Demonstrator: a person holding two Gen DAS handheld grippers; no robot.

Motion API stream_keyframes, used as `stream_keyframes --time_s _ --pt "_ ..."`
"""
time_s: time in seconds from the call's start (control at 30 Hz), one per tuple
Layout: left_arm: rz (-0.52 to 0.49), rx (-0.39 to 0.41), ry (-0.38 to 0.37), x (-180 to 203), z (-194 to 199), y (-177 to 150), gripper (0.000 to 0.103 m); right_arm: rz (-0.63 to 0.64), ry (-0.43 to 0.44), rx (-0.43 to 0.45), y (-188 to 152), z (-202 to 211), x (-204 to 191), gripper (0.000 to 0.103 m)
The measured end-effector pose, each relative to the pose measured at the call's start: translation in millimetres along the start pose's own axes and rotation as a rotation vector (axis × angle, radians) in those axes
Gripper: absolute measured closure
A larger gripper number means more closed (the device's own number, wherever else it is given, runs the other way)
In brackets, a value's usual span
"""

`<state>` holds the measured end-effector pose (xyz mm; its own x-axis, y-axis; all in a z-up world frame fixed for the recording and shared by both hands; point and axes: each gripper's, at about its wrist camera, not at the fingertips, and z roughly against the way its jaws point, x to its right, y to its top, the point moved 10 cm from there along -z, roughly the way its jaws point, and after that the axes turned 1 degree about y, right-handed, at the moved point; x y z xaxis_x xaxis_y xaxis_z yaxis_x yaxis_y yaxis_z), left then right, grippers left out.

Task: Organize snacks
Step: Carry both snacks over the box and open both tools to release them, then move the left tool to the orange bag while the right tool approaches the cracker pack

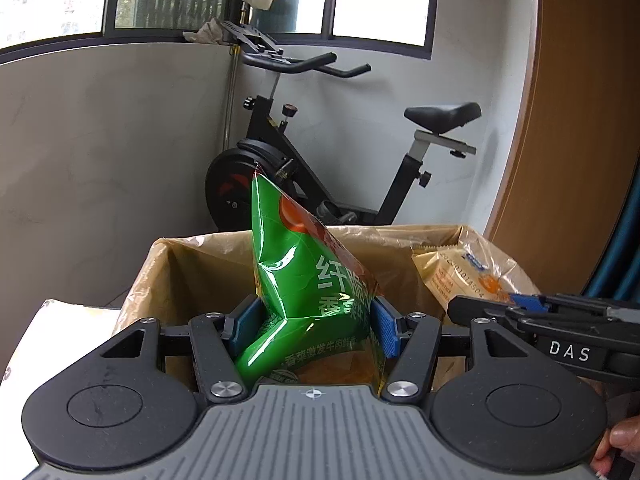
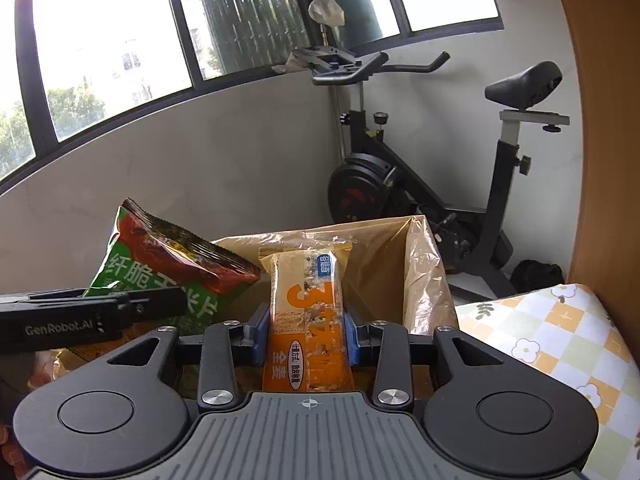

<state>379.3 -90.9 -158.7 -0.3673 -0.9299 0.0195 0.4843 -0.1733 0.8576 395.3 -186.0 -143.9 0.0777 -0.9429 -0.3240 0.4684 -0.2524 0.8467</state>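
My left gripper (image 1: pixel 310 322) is shut on a green chip bag (image 1: pixel 304 280), crumpled between its blue pads and held over the near rim of a cardboard box lined with brown plastic (image 1: pixel 188 264). The same green chip bag (image 2: pixel 160 268) shows at the left of the right wrist view. My right gripper (image 2: pixel 306 332) is shut on an orange cracker packet (image 2: pixel 308 320), upright, in front of the lined box (image 2: pixel 420 272). In the left wrist view the orange packet (image 1: pixel 464 276) hangs over the box's right side, with the right gripper (image 1: pixel 520 308) coming in from the right.
A black exercise bike (image 1: pixel 320 152) stands behind the box against a grey wall under windows. A wooden panel (image 1: pixel 580 120) rises at the right. A floral checked cloth (image 2: pixel 560 332) lies to the right of the box. A white surface (image 1: pixel 60 328) lies at the left.
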Motion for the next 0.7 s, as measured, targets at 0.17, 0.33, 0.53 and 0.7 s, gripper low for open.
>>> stream_keyframes --time_s 0.17,0.33,0.53,0.7 --pt "-0.024 -0.050 0.000 -1.5 -9.0 -5.2 0.033 0.004 -0.055 -0.007 -1.2 -2.1 1.5 0.067" --pt "0.000 -0.030 -0.023 -2.3 -12.0 12.0 0.014 -0.002 -0.049 -0.007 -1.0 4.8 -1.2 0.052" --pt "0.001 0.020 -0.020 -5.9 10.2 20.9 0.014 0.008 -0.039 0.013 2.5 22.0 -5.3 0.052" --pt "0.040 0.085 -0.012 -20.3 45.0 35.8 0.014 0.021 -0.019 0.043 7.5 44.0 -13.0 0.052"
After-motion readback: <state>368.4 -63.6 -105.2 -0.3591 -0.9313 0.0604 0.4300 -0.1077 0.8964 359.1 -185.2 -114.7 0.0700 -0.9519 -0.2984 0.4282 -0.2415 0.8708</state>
